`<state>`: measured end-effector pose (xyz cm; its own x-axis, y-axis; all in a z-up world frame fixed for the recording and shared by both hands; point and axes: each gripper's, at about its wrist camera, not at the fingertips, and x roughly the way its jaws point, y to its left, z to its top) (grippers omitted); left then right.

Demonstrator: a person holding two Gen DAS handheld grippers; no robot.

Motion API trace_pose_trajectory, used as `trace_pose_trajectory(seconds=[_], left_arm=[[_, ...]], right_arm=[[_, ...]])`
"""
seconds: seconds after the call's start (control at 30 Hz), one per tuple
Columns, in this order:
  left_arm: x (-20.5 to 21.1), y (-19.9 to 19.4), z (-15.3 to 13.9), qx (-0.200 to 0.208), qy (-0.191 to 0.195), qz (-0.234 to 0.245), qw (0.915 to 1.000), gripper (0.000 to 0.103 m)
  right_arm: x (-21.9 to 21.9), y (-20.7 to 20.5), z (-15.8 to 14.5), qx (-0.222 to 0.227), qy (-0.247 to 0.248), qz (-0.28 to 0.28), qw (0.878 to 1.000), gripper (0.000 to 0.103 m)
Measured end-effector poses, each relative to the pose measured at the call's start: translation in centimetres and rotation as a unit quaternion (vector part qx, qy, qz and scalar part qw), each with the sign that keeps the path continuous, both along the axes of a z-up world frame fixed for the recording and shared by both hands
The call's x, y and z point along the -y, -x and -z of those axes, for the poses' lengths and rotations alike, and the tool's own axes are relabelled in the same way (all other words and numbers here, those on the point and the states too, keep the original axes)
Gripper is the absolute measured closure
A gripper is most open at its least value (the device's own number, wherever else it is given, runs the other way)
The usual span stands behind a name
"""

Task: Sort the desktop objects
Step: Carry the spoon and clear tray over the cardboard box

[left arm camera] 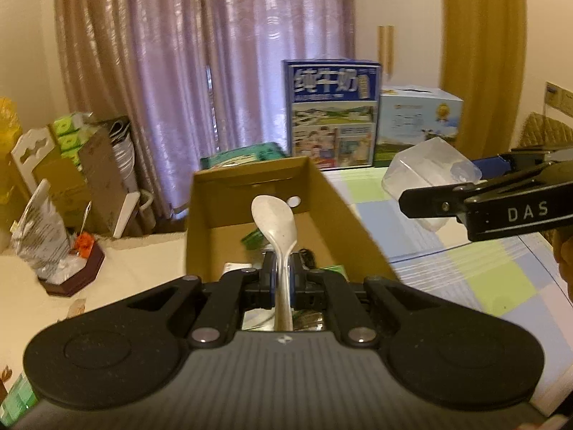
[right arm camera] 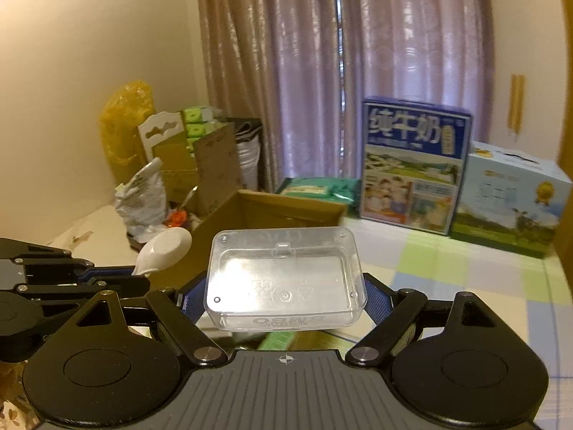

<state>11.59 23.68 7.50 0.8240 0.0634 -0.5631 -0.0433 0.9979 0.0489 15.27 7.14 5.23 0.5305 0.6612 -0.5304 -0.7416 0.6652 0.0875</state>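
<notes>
Spoon [left arm camera: 274,225] over the cardboard box [left arm camera: 336,200], left of the plastic case [left arm camera: 426,172]. Box sits on the tabletop [left arm camera: 476,272]; milk carton [left arm camera: 331,111] and second carton [left arm camera: 417,125] behind it.

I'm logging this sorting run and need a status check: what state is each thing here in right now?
Left gripper: jaws shut on the spoon handle.
Spoon: held, bowl pointing out over the cardboard box.
Right gripper: jaws shut on the clear box.
Clear box: lid closed, looks empty, held off the table.
Cardboard box: open at the top, some items already inside.
Milk carton: upright, closed.
</notes>
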Motion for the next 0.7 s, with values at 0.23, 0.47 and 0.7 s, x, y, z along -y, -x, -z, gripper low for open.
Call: trace_pose_trajectory(seconds=[0.23,0.47,0.7], left_arm=[[-3.4,-1.1,0.9,-0.016,0.027,-0.013,0.9994,0.099],[-4.4,-2.0,1.9,-0.024,0.048,-0.01,0.9985,0.099],[-4.2,-3.4,2.2,-0.028,0.049,-0.003,0.9984,0.099]], right_arm=[[-2.7,-1.0,1.8,-0.02,0.01,-0.006,1.0,0.02],[-3.0,-1.8,3.1,-0.031,0.019,-0.003,0.999,0.02],[-2.9,-2.8,3.5,-0.037,0.018,0.003,0.999,0.02]])
